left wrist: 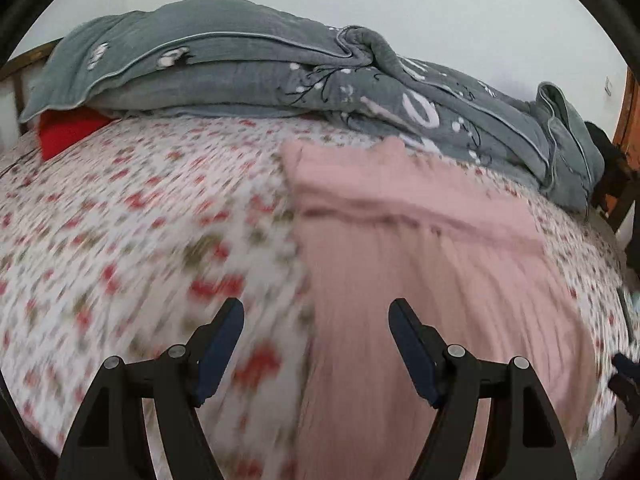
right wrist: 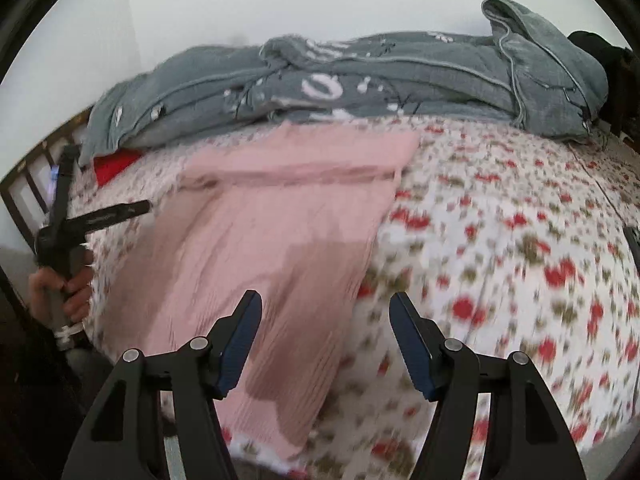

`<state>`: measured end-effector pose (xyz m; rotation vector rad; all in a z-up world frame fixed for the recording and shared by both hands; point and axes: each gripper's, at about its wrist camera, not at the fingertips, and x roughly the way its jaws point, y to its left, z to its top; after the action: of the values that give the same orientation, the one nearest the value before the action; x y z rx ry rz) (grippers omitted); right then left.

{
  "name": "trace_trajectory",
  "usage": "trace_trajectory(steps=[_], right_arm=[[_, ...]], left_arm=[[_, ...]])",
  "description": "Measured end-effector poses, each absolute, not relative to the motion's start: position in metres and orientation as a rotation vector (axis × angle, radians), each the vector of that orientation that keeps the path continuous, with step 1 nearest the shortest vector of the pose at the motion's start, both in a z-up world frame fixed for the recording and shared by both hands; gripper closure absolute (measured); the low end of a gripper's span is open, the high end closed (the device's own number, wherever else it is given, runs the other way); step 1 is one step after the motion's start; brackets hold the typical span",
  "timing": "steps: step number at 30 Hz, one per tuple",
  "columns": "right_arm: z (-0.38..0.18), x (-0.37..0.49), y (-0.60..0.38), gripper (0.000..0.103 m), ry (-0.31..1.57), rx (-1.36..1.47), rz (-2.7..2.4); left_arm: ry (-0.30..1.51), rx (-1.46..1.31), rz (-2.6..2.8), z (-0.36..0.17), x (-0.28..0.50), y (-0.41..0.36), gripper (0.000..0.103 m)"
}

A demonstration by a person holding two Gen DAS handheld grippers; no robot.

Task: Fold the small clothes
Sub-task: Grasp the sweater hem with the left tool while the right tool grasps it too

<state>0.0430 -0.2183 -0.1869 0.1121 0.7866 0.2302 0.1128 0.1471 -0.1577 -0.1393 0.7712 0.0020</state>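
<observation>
A pink ribbed garment [left wrist: 420,248] lies flat on the floral bedsheet [left wrist: 140,220], with a fold line across its upper part. My left gripper [left wrist: 316,312] hovers above the garment's left edge, open, with nothing between its fingers. In the right wrist view the same pink garment [right wrist: 280,220] lies left of centre. My right gripper [right wrist: 326,306] hangs over its right edge, open and empty. The left gripper [right wrist: 100,214] shows at the far left of that view, held by a person's hand [right wrist: 60,292]. Both views are motion-blurred.
A crumpled grey quilt [left wrist: 248,68] with white print lies along the far side of the bed against a pale wall. A red cloth [left wrist: 64,132] peeks from under its left end. A wooden bed frame [right wrist: 24,196] stands at the left.
</observation>
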Motion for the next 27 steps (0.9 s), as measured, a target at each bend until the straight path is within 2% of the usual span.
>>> trace_trajectory(steps=[9,13,15,17,18,19,21,22,23,27], right_arm=[[-0.211,0.006,-0.202,0.038,0.81,0.081,0.17],[-0.228,0.007,-0.204,0.038,0.845,0.138,0.169],[-0.238,0.009,-0.205,0.043,0.868,0.174,0.166],[-0.245,0.011,-0.208,0.053,0.89,0.219,0.175],[-0.248,0.013,-0.209,0.054,0.898,0.249,0.188],[-0.25,0.013,-0.21,0.055,0.901,0.269,0.201],[-0.255,0.014,-0.207,0.065,0.909,0.278,0.215],[-0.257,0.014,-0.205,0.077,0.915,0.267,0.214],[-0.258,0.014,-0.203,0.095,0.917,0.253,0.218],[-0.242,0.003,-0.208,0.098,0.844,0.24,0.221]], left_arm=[[0.851,-0.118,-0.003,-0.188,0.023,0.147,0.03],[0.844,-0.149,-0.017,-0.198,0.016,0.145,0.036],[0.857,-0.171,-0.04,-0.202,0.019,0.143,0.042],[0.884,-0.206,-0.076,-0.208,0.025,0.141,0.056],[0.899,-0.225,-0.086,-0.212,0.028,0.14,0.06],[0.912,-0.232,-0.083,-0.215,0.031,0.138,0.069],[0.899,-0.205,-0.055,-0.217,0.029,0.135,0.082],[0.899,-0.198,-0.059,-0.216,0.029,0.135,0.093],[0.89,-0.211,-0.065,-0.214,0.027,0.137,0.094],[0.847,-0.245,-0.075,-0.201,0.015,0.155,0.096]])
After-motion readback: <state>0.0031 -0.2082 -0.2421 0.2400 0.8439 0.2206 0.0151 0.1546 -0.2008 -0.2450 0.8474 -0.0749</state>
